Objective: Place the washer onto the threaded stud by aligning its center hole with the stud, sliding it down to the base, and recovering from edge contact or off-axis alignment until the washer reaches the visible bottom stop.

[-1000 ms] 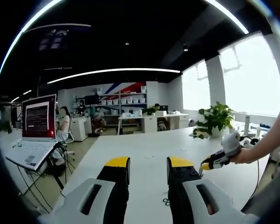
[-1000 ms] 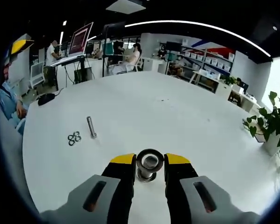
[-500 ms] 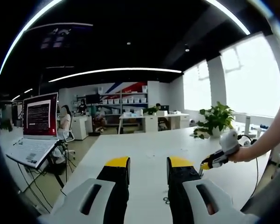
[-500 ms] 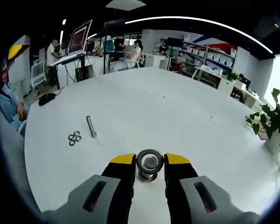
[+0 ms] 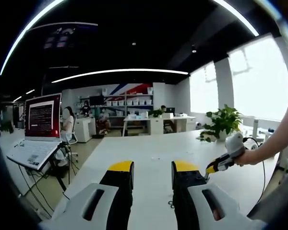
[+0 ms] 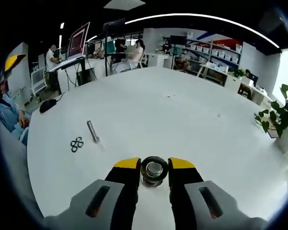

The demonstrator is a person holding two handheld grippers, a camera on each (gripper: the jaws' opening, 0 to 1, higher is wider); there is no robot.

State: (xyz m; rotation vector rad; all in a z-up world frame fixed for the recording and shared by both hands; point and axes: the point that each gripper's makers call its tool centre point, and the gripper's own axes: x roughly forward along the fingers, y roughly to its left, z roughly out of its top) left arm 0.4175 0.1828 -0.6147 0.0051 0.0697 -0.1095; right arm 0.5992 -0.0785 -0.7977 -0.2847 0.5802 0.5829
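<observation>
While its yellow-tipped jaws close narrowly on a round metal piece (image 6: 154, 171), the right gripper (image 6: 152, 168) hovers low over the white table (image 6: 182, 115) in the right gripper view. That piece looks like a short stud base with a ring-shaped top, perhaps a washer on it, though the fisheye blur leaves this unsure. Farther out to the left, a small cluster of washers (image 6: 77, 143) lies flat on the table, and just beside it a bolt (image 6: 92, 131) lies on its side, near but not touching them. A dark object (image 6: 47, 105) rests at the table's far left edge, and a potted plant (image 6: 284, 120) stands at the right.

Seen in the left gripper view, the left gripper (image 5: 152, 168) holds nothing, its jaws set a moderate gap apart above the same table (image 5: 149, 153). Between those jaws, low down, the washers (image 5: 171, 204) are partly hidden by the right-hand jaw. To the right, a hand (image 5: 249, 157) holds the right gripper (image 5: 220, 163). A laptop (image 5: 33, 132) on a stand at left shows a dark red screen with pale text too small to read. Bins on the far shelves (image 5: 122, 103) are too distant to tell what is in them.
</observation>
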